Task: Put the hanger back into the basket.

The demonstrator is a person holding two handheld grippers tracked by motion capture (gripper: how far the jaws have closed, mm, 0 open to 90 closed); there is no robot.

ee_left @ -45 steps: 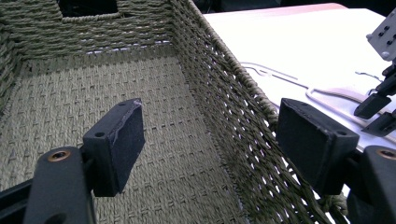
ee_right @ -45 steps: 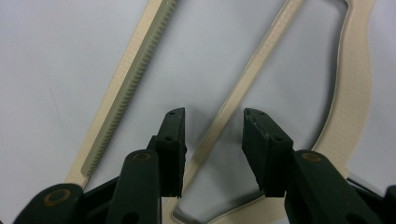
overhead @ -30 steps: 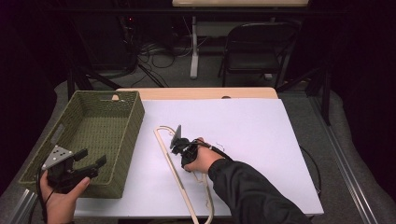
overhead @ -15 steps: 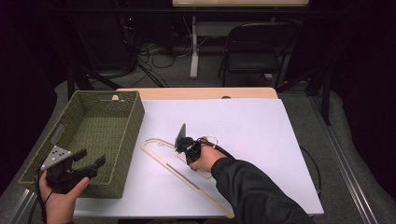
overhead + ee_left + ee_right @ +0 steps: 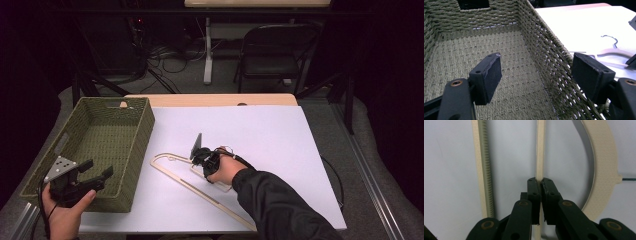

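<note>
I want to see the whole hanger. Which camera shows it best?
The high view: the whole cream hanger lies flat on the white table. The right gripper view shows just its bars close up, one clamped. The left gripper view catches its hook and shoulder beyond the basket.

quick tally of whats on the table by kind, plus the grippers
woven basket: 1
clothes hanger: 1
grippers: 2, the left gripper open at the basket's near end, the right gripper shut on the hanger
total: 4
</note>
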